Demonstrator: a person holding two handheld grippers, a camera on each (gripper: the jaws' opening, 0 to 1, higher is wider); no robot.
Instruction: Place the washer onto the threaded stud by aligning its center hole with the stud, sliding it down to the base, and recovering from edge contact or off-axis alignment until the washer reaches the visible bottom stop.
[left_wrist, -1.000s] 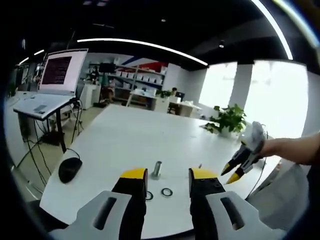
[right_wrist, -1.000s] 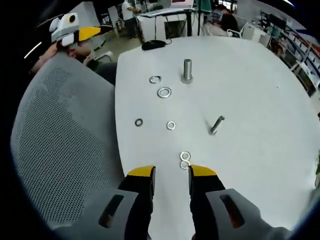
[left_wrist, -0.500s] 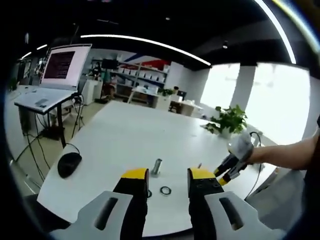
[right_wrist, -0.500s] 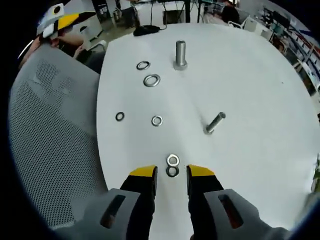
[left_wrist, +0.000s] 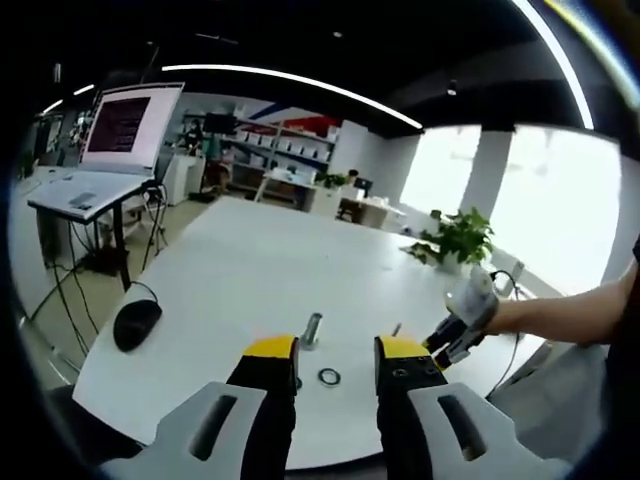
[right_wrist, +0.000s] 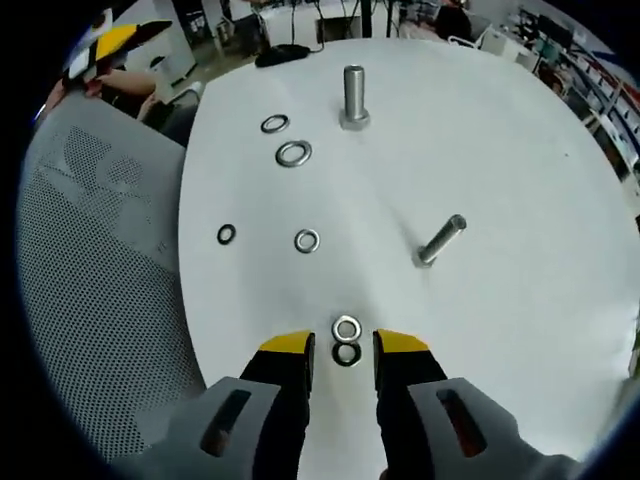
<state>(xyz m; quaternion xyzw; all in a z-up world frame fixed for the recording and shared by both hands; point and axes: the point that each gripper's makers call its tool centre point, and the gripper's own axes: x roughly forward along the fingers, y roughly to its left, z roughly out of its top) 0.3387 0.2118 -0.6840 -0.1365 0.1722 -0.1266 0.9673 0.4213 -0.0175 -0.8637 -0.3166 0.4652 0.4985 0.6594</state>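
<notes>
An upright threaded stud (right_wrist: 353, 97) stands on the white table (right_wrist: 520, 200) at the far side in the right gripper view. Several washers lie loose: a large one (right_wrist: 293, 153), a smaller one (right_wrist: 273, 124), one at mid-table (right_wrist: 307, 240), a dark one (right_wrist: 226, 234), and a touching pair (right_wrist: 346, 340) just ahead of my right gripper (right_wrist: 343, 347), which is open and empty. In the left gripper view the stud (left_wrist: 311, 331) and a washer (left_wrist: 329, 376) sit beyond my left gripper (left_wrist: 335, 350), open and empty. The right gripper (left_wrist: 455, 332) shows at the right there.
A loose bolt (right_wrist: 440, 240) lies on its side right of centre. A grey mesh chair back (right_wrist: 90, 280) stands along the table's left edge. A black mouse (left_wrist: 138, 324), a laptop on a stand (left_wrist: 95, 180) and a potted plant (left_wrist: 455, 240) are in the left gripper view.
My right gripper has moved forward and lower over the table, bringing the paired washers between its fingertips. The left gripper has barely shifted.
</notes>
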